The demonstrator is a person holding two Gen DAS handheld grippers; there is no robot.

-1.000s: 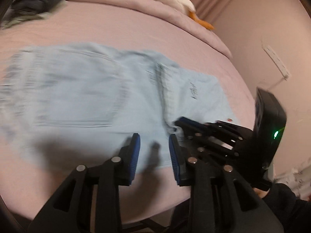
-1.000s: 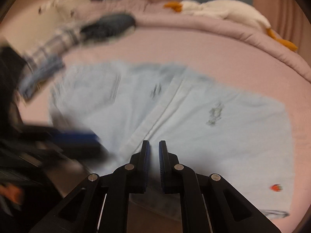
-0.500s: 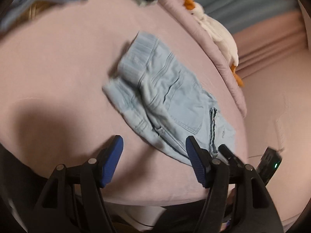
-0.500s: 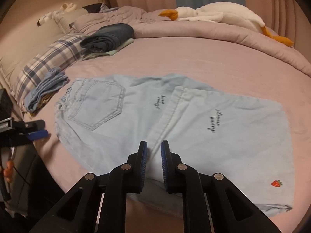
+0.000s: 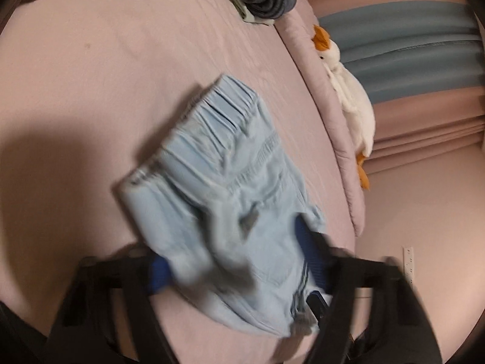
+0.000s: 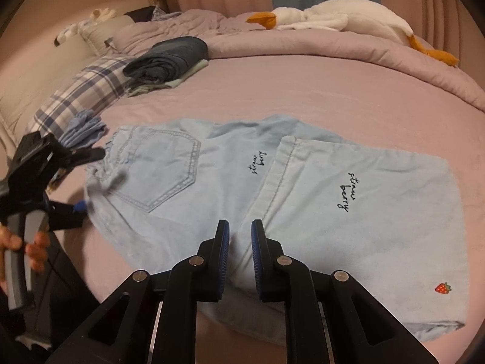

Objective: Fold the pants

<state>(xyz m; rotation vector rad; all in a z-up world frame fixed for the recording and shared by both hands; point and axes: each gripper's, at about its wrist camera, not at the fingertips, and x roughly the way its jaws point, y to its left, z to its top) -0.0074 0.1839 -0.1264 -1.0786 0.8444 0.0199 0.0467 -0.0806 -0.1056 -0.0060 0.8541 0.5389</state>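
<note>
Light blue denim pants (image 6: 333, 212) lie flat on the pink bed (image 6: 272, 91), waist to the left and legs folded over to the right. My left gripper (image 6: 91, 179), held by a hand at the far left, straddles the waistband. Its jaws are closing, with the bunched, blurred waist of the pants (image 5: 230, 182) between the blue pads (image 5: 306, 242). The left gripper (image 5: 230, 244) is still visibly wide. My right gripper (image 6: 241, 227) hovers over the near edge of the pants at the leg seam. It is almost shut, and nothing shows clamped in the narrow gap.
A stack of folded dark clothes (image 6: 169, 57) sits at the back left beside a plaid pillow (image 6: 91, 88) and a small folded blue garment (image 6: 85, 130). A white goose plush (image 6: 333, 18) lies on the rolled comforter (image 6: 333, 60) at the back. The bed's edge is close below both grippers.
My left gripper swung from the legs round to the waist end, rolled and opened wider, and now has the waistband between its jaws. The right gripper barely moved.
</note>
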